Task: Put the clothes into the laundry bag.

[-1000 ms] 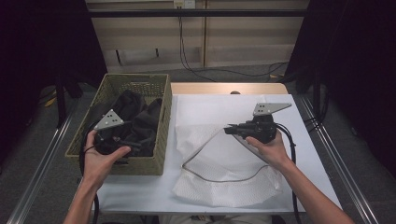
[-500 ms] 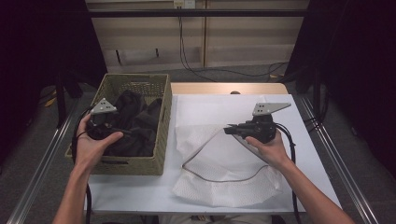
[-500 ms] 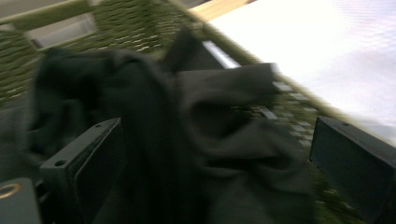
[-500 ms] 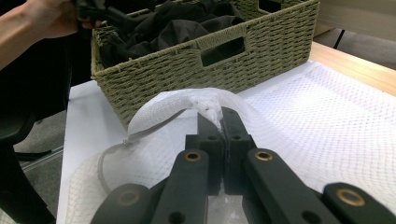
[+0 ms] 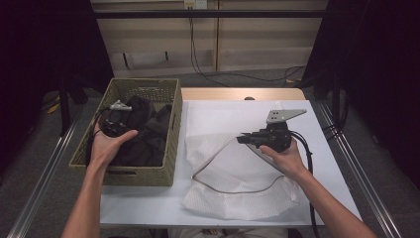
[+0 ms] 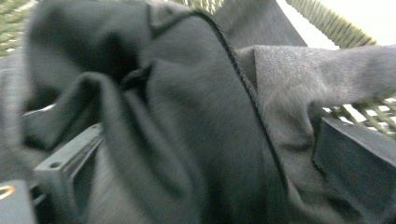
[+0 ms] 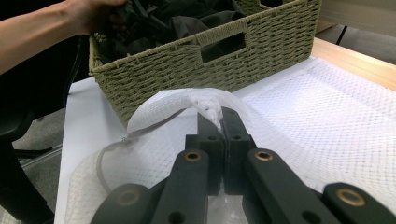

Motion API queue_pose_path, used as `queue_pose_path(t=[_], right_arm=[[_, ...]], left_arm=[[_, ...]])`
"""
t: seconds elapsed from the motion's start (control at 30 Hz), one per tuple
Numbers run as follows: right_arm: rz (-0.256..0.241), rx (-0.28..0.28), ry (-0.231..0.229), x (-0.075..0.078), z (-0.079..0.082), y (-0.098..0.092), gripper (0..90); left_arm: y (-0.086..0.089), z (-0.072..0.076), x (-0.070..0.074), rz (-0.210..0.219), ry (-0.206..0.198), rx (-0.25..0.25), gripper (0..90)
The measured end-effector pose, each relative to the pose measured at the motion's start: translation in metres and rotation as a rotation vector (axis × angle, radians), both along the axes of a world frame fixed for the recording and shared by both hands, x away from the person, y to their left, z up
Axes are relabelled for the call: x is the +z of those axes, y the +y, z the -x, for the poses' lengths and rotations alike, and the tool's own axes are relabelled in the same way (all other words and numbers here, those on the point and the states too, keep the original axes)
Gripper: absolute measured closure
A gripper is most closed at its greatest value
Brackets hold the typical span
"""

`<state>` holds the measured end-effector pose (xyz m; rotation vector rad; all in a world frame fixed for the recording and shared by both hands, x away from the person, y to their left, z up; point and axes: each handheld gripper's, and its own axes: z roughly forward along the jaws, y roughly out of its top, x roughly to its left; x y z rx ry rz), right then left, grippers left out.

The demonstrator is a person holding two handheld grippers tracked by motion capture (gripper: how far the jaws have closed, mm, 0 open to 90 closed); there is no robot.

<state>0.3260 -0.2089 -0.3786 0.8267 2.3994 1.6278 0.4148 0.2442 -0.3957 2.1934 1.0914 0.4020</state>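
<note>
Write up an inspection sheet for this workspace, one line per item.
Surface: white table, bare at its edges.
Job's things: white mesh bag lying flat, one edge lifted; dark clothes piled in the wicker basket.
Clutter: nothing seen.
Grippers: right gripper shut on the mesh bag's edge; left gripper down among the dark clothes, jaws spread with cloth between them.
Cables: a cable trails from the right gripper along the forearm; more cables on the floor behind the table.
Surroundings: pale panelled wall behind, dark at both sides.
</note>
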Motion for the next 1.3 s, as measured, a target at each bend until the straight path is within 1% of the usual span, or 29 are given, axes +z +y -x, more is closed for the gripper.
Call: queue_pose_path(t=[0.1, 0.13, 0.17, 0.2, 0.27, 0.3, 0.33, 0.37, 0.4, 0.5, 0.53, 0.57, 0.6, 0.63, 0.67, 0.7, 0.8, 0.83, 0.87, 0.9, 0.93, 0.97, 1.03, 1.1, 1.13, 1.17, 1.23, 1.27, 1.3], right_arm=[[0.001, 0.005, 0.001, 0.000, 0.000, 0.001, 89.1], [0.001, 0.008, 0.000, -0.001, 0.000, 0.001, 89.2], [0.003, 0.009, -0.001, -0.001, 0.000, 0.001, 89.1], [0.005, 0.008, 0.001, -0.001, 0.001, 0.001, 89.1], [0.005, 0.005, 0.006, -0.002, 0.001, 0.001, 89.1], [0.007, 0.008, 0.005, -0.003, 0.001, 0.001, 89.1], [0.005, 0.008, 0.007, -0.003, 0.001, 0.001, 89.1], [0.010, 0.005, 0.008, -0.003, 0.001, 0.001, 89.1], [0.010, 0.003, 0.009, -0.004, 0.001, 0.000, 89.1], [0.009, 0.002, 0.009, -0.004, 0.000, 0.000, 89.1], [0.010, 0.001, 0.009, -0.004, 0.000, 0.000, 89.1], [0.010, 0.001, 0.009, -0.004, 0.000, 0.000, 89.1], [0.011, 0.000, 0.009, -0.004, 0.001, 0.000, 89.1], [0.012, -0.001, 0.008, -0.004, 0.001, 0.001, 89.1], [0.014, -0.002, 0.007, -0.004, 0.001, 0.001, 89.1], [0.014, -0.002, 0.007, -0.005, 0.001, 0.001, 89.1], [0.020, -0.001, 0.010, -0.006, 0.000, 0.002, 89.1], [0.022, 0.000, 0.011, -0.006, 0.000, 0.003, 89.1], [0.022, 0.001, 0.010, -0.006, 0.000, 0.003, 89.1], [0.021, 0.000, 0.009, -0.006, 0.000, 0.003, 89.0], [0.022, 0.000, 0.010, -0.006, 0.000, 0.003, 89.1], [0.022, -0.001, 0.009, -0.006, 0.000, 0.003, 89.0], [0.022, -0.003, 0.009, -0.006, 0.000, 0.003, 89.0], [0.023, -0.004, 0.010, -0.006, -0.001, 0.003, 89.0], [0.024, -0.003, 0.011, -0.007, -0.001, 0.003, 89.0], [0.027, -0.002, 0.011, -0.008, -0.001, 0.003, 89.0], [0.029, -0.002, 0.014, -0.008, -0.001, 0.004, 89.0], [0.028, 0.001, 0.014, -0.008, -0.002, 0.004, 89.0], [0.031, 0.003, 0.014, -0.008, -0.002, 0.004, 89.1]], left_arm=[[-0.005, -0.007, -0.006, -0.075, 0.034, 0.011, 0.0], [-0.003, -0.010, -0.010, -0.099, 0.064, 0.008, 0.0], [-0.002, -0.012, -0.013, -0.114, 0.085, 0.025, 0.3], [0.001, -0.015, -0.016, -0.118, 0.115, 0.036, 0.9], [0.010, -0.020, -0.020, -0.111, 0.158, 0.054, 0.2], [0.012, -0.021, -0.021, -0.108, 0.175, 0.047, 0.1], [0.015, -0.020, -0.022, -0.106, 0.167, 0.035, 0.1], [0.017, -0.020, -0.022, -0.109, 0.161, 0.042, 0.5], [0.019, -0.020, -0.023, -0.120, 0.167, 0.037, 0.7], [0.021, -0.022, -0.028, -0.211, 0.166, 0.045, 0.2], [0.021, -0.023, -0.030, -0.211, 0.179, 0.053, 0.1], [0.021, -0.023, -0.031, -0.206, 0.184, 0.058, 0.1], [0.019, -0.022, -0.032, -0.225, 0.166, 0.041, 0.0], [0.019, -0.022, -0.032, -0.218, 0.168, 0.046, 0.1], [0.020, -0.022, -0.033, -0.225, 0.168, 0.037, 0.1], [0.020, -0.021, -0.035, -0.204, 0.188, 0.035, 0.1], [0.017, -0.020, -0.040, -0.173, 0.231, -0.013, 2.6], [0.016, -0.020, -0.040, -0.169, 0.242, -0.028, 3.2], [0.014, -0.019, -0.040, -0.160, 0.262, -0.041, 4.1], [0.013, -0.019, -0.041, -0.165, 0.273, -0.056, 4.1], [0.011, -0.018, -0.042, -0.159, 0.274, -0.049, 4.1], [0.010, -0.018, -0.042, -0.172, 0.272, -0.058, 4.0], [0.011, -0.019, -0.044, -0.167, 0.269, -0.054, 2.9], [0.011, -0.019, -0.049, -0.159, 0.250, -0.047, 0.0], [0.011, -0.020, -0.051, -0.177, 0.248, -0.044, 0.0], [0.010, -0.021, -0.052, -0.174, 0.264, -0.026, 0.0], [0.010, -0.022, -0.054, -0.171, 0.267, -0.031, 0.0], [0.010, -0.023, -0.054, -0.167, 0.279, -0.035, 0.0], [0.009, -0.023, -0.055, -0.144, 0.290, -0.012, 0.0]])
